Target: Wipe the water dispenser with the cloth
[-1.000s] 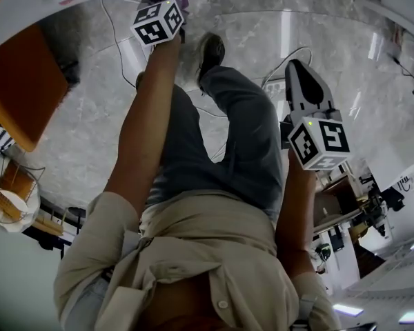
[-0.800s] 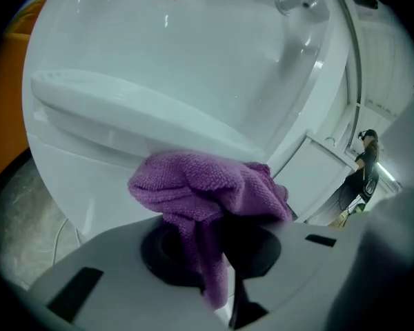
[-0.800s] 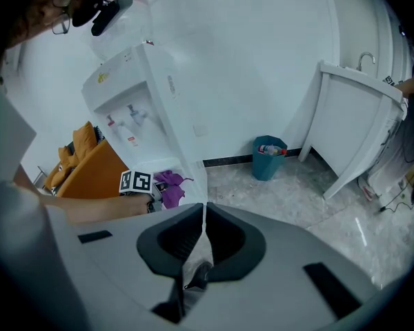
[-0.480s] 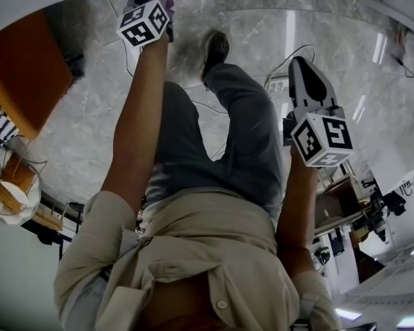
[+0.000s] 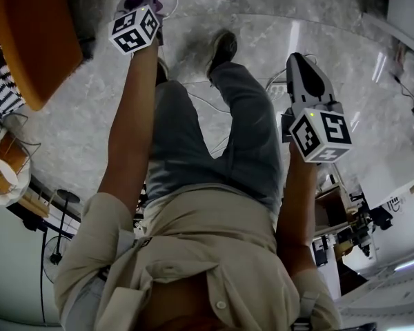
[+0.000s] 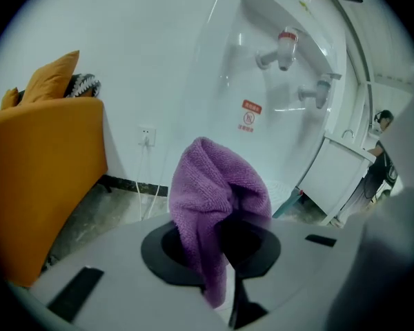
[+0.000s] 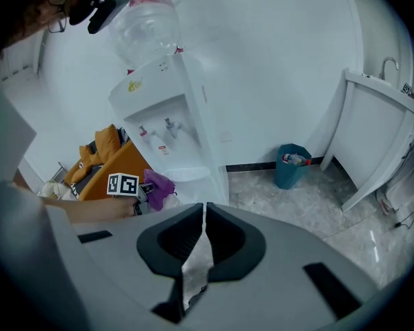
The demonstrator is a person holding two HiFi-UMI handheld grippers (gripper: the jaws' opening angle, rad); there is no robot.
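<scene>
Dispenser (image 7: 167,126) stands against the wall, with the purple cloth (image 6: 215,197) pinched in the left gripper (image 6: 221,243) near its lower front; right gripper (image 7: 203,216) farther from it, jaws nearly together, empty.

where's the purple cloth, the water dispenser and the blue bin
cloth (image 6: 210,185), left gripper view, the middle of its bunched fold
water dispenser (image 7: 155,101), right gripper view, the white front panel above the taps
bin (image 7: 290,174), right gripper view, its blue side wall
</scene>
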